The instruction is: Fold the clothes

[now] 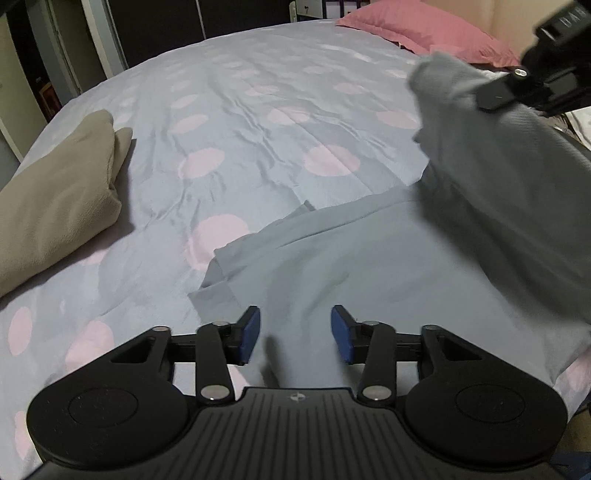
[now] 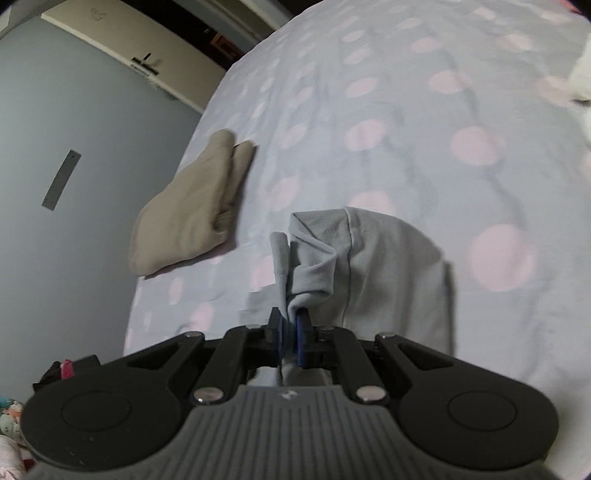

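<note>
Right claw (image 2: 290, 334): pads pressed together, pinching a bunched edge of the grey garment (image 2: 391, 266). Fabric gathered into folds just ahead of the tips, lifted clear of the bed, rest of it draping down and away on the right side of the view. Also seen from left wrist view: right claw (image 1: 495, 96) at upper right, black, cloth hanging from it in a blurred sheet down toward the bed.

Left claw (image 1: 295, 334): blue pads (image 1: 248, 334) spread, gap clear between them. Grey garment (image 1: 369, 258) running under and between the fingers; pads not seen pressing on it. Lower part of the garment flat on the bed, folded corner poking out to the left just ahead of the claw.

Bed (image 1: 240, 122): pale blue cover with pink dots, wrinkled. Beige folded garment (image 1: 59, 199) at the left edge of the bed, well apart from the grey one; same pile in the right wrist view (image 2: 195, 206), near the bed's edge. Pink pillow (image 1: 428, 29) at the far end. White item (image 2: 581, 85) at the right margin of the right wrist view, too cropped to identify. Grey floor (image 2: 74, 184) beside the bed, dark strip on it.
</note>
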The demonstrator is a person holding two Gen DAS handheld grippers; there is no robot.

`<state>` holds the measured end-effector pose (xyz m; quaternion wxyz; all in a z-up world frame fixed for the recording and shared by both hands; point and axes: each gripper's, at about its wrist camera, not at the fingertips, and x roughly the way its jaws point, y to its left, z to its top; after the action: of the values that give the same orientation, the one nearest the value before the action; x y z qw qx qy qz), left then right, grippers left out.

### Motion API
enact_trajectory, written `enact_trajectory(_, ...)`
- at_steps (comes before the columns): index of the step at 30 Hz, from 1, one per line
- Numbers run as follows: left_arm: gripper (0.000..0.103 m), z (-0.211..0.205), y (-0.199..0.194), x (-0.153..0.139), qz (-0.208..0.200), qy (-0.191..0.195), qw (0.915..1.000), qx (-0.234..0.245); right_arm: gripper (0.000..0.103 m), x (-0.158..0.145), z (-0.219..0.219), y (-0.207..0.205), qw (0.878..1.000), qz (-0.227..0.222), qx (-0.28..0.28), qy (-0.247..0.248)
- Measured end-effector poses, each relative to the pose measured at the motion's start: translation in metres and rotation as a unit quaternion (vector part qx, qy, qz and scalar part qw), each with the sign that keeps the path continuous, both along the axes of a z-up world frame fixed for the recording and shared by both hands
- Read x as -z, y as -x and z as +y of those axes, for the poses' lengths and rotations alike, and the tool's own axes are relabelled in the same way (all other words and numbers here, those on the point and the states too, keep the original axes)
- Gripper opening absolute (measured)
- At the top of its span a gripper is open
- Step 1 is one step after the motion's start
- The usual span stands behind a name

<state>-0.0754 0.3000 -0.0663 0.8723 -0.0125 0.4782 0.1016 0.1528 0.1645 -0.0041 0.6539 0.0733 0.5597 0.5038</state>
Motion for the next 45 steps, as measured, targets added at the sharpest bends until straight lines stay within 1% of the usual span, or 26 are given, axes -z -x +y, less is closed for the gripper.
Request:
enact_trajectory(2, 0.03, 0.006, 0.003, 0.0, -0.006, 0.01, 0.9999, -0.004, 0.008, 0.002, 0.019, 0.009, 1.0, 0.009, -0.008, -0.002)
enact_trajectory(4, 0.024, 0.012, 0.005, 0.0, -0.012, 0.02, 0.9997, -0.01, 0.008, 0.008, 0.041, 0.017, 1.0, 0.023, -0.016, -0.001)
enact_trajectory(6, 0.023, 0.018, 0.007, 0.0, -0.016, 0.028, 0.9993, -0.017, 0.008, 0.018, 0.062, 0.028, 0.999, 0.035, -0.027, 0.006)
enact_trajectory(10, 0.022, 0.029, 0.006, 0.002, -0.015, 0.031, 0.9988, -0.033, 0.008, 0.043, 0.102, 0.047, 0.997, 0.052, -0.053, 0.03)
enact_trajectory(13, 0.022, 0.035, 0.007, 0.003, -0.015, 0.035, 0.9984, -0.04, 0.008, 0.061, 0.123, 0.057, 0.994, 0.069, -0.074, 0.041)
enact_trajectory(15, 0.022, 0.038, 0.007, 0.006, -0.006, 0.034, 0.9983, -0.047, 0.008, 0.072, 0.135, 0.062, 0.993, 0.068, -0.08, 0.051)
enact_trajectory(17, 0.022, 0.041, 0.008, 0.009, 0.002, 0.033, 0.998, -0.054, 0.008, 0.082, 0.142, 0.064, 0.993, 0.065, -0.079, 0.063)
enact_trajectory(20, 0.022, 0.046, 0.011, 0.012, 0.011, 0.033, 0.9973, -0.064, 0.009, 0.099, 0.147, 0.063, 0.991, 0.083, -0.079, 0.072)
enact_trajectory(24, 0.022, 0.047, 0.014, 0.013, 0.017, 0.032, 0.9969, -0.07, 0.009, 0.108, 0.156, 0.068, 0.99, 0.079, -0.094, 0.076)
enact_trajectory(27, 0.022, 0.045, 0.014, 0.01, 0.021, 0.029, 0.9969, -0.07, 0.017, 0.114, 0.161, 0.072, 0.989, 0.077, -0.102, 0.076)
enact_trajectory(28, 0.022, 0.044, 0.014, 0.008, 0.022, 0.027, 0.997, -0.069, 0.022, 0.115, 0.163, 0.073, 0.989, 0.076, -0.104, 0.076)
enact_trajectory(32, 0.023, 0.041, 0.02, 0.003, 0.017, 0.024, 0.9968, -0.074, 0.025, 0.098, 0.156, 0.07, 0.99, 0.083, -0.102, 0.043)
enact_trajectory(34, 0.026, 0.04, 0.024, -0.002, 0.011, 0.022, 0.9964, -0.081, 0.03, 0.083, 0.147, 0.066, 0.992, 0.073, -0.101, 0.03)
enact_trajectory(36, 0.032, 0.037, 0.028, -0.006, 0.002, 0.024, 0.9961, -0.085, 0.03, 0.07, 0.135, 0.062, 0.994, 0.052, -0.097, 0.029)
enact_trajectory(37, 0.035, 0.036, 0.03, -0.009, -0.003, 0.026, 0.9959, -0.086, 0.03, 0.067, 0.13, 0.06, 0.994, 0.044, -0.095, 0.032)
enact_trajectory(39, 0.036, 0.031, 0.034, -0.013, -0.012, 0.033, 0.9961, -0.08, 0.03, 0.062, 0.115, 0.057, 0.994, 0.029, -0.093, 0.045)
enact_trajectory(42, 0.036, 0.02, 0.04, -0.018, -0.022, 0.051, 0.9966, -0.061, 0.03, 0.06, 0.093, 0.058, 0.993, -0.001, -0.096, 0.071)
enact_trajectory(43, 0.037, 0.016, 0.042, -0.019, -0.025, 0.058, 0.9966, -0.054, 0.03, 0.06, 0.086, 0.06, 0.992, -0.01, -0.098, 0.079)
enact_trajectory(45, 0.041, 0.005, 0.045, -0.018, -0.026, 0.058, 0.9972, -0.039, 0.03, 0.059, 0.07, 0.063, 0.991, -0.027, -0.101, 0.088)
